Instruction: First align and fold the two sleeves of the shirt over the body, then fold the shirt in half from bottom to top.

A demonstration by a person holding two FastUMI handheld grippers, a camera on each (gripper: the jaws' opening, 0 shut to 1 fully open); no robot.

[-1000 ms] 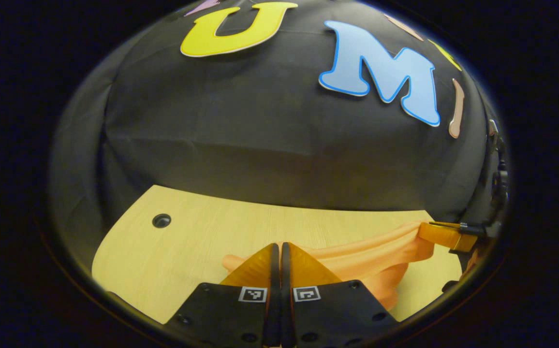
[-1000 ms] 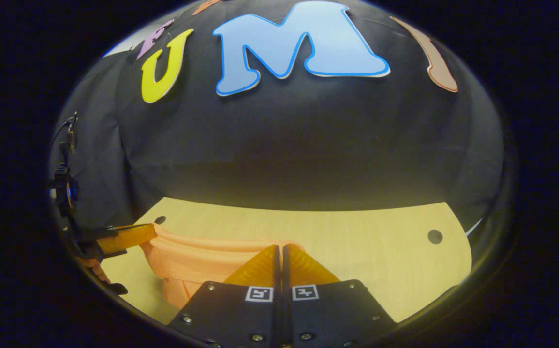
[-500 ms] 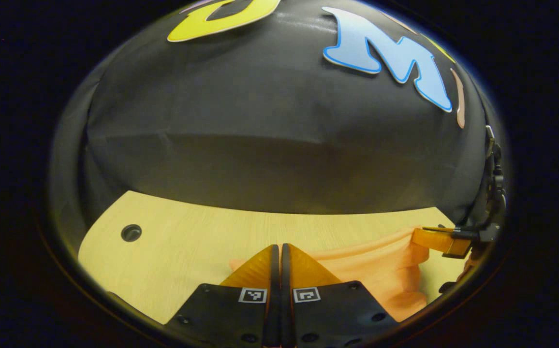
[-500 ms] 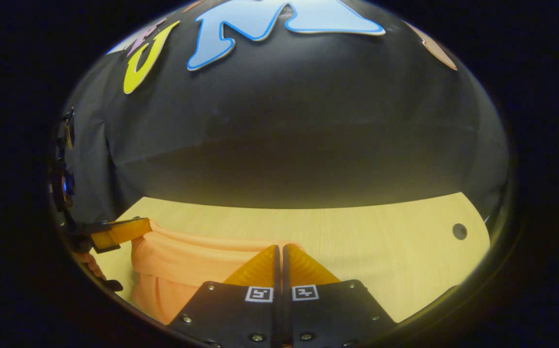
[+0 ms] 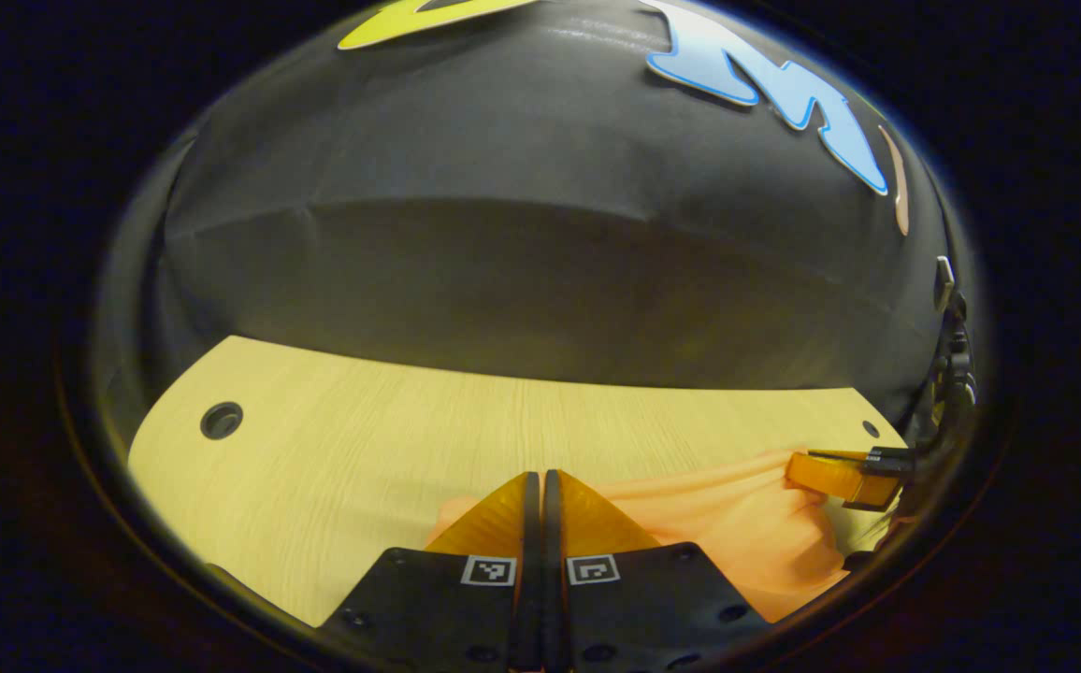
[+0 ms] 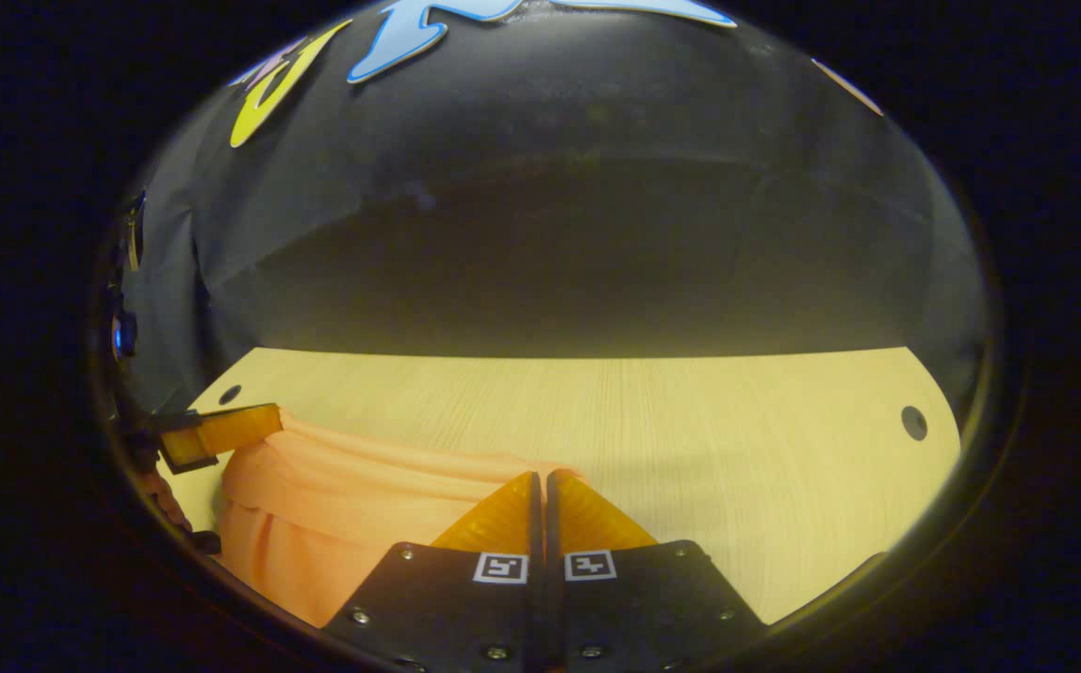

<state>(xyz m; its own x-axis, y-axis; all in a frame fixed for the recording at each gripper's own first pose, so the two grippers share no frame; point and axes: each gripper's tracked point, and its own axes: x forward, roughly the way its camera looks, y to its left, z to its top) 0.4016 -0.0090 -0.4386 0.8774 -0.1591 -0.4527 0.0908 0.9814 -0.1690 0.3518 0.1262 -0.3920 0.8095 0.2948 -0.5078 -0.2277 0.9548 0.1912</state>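
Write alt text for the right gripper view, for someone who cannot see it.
The right gripper, jaws closed, pinches an orange shirt lifted over a pale wooden table. At far left the left gripper holds the shirt's other end.

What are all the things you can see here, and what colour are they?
Shirt: one, orange, bunched on the table and stretched between the two grippers.
Table: one, pale wood, under the shirt.
Holes: two, dark and round, one near each far corner of the table; the other is in the right gripper view.
Wall: one, black cloth, behind the table.
Left gripper: one, bottom middle of the left gripper view, fingers together at the shirt's edge.
Right gripper: one, bottom middle of the right gripper view, fingers together at the shirt's other end.
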